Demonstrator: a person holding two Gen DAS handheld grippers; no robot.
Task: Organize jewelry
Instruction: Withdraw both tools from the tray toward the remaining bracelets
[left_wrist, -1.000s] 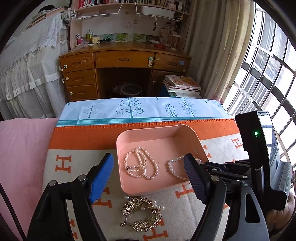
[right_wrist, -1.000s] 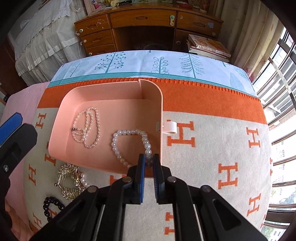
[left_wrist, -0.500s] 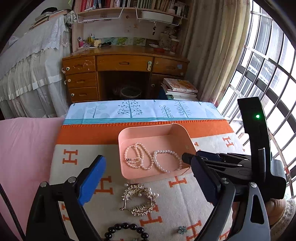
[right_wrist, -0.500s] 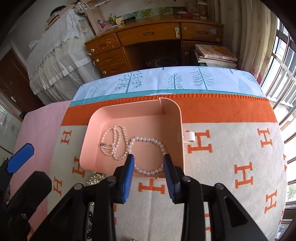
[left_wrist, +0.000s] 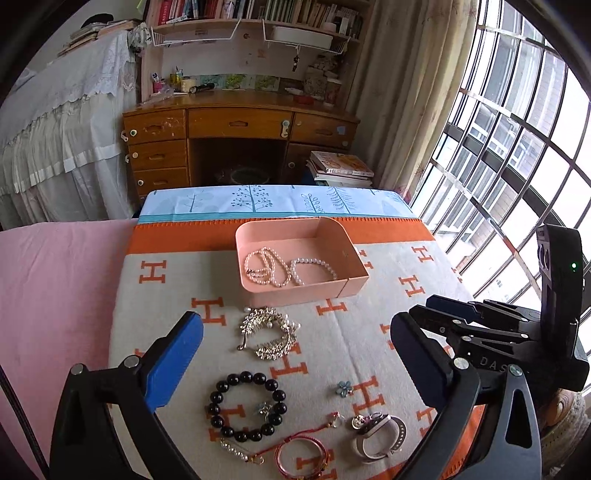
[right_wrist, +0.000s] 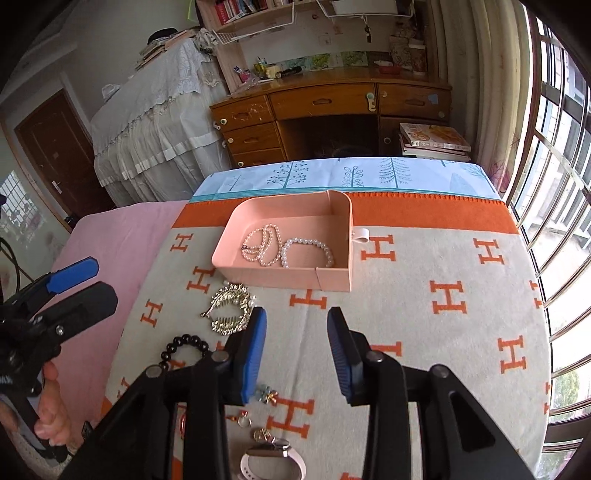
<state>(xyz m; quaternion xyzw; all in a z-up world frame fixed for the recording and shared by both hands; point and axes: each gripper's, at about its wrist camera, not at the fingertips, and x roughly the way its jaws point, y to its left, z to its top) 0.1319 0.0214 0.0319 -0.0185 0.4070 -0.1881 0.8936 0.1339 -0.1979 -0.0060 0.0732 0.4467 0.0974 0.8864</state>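
Two pearl strands (left_wrist: 275, 266) lie coiled in the smooth, round-cornered pink plastic tray (left_wrist: 295, 290) on the woven orange-and-cream H-patterned blanket (left_wrist: 417, 291). The left gripper (left_wrist: 295, 347) has just spread wide and the right gripper (right_wrist: 296, 338) stands partly apart; both are empty. Nearer lie a gold filigree hair comb (left_wrist: 267, 332), a glossy black bead bracelet (left_wrist: 245, 406), a red cord bangle (left_wrist: 301, 456), and a pale-strapped watch (left_wrist: 376, 435) partly hidden behind the left gripper's black arm.

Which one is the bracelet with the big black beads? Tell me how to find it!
Start at the pink tray on the orange and cream blanket. Come toward the near edge, past the gold hair comb, and the black bead bracelet lies just after it. It is the only ring of large, shiny black balls; its neighbours are a thin red cord bracelet and a pale watch.
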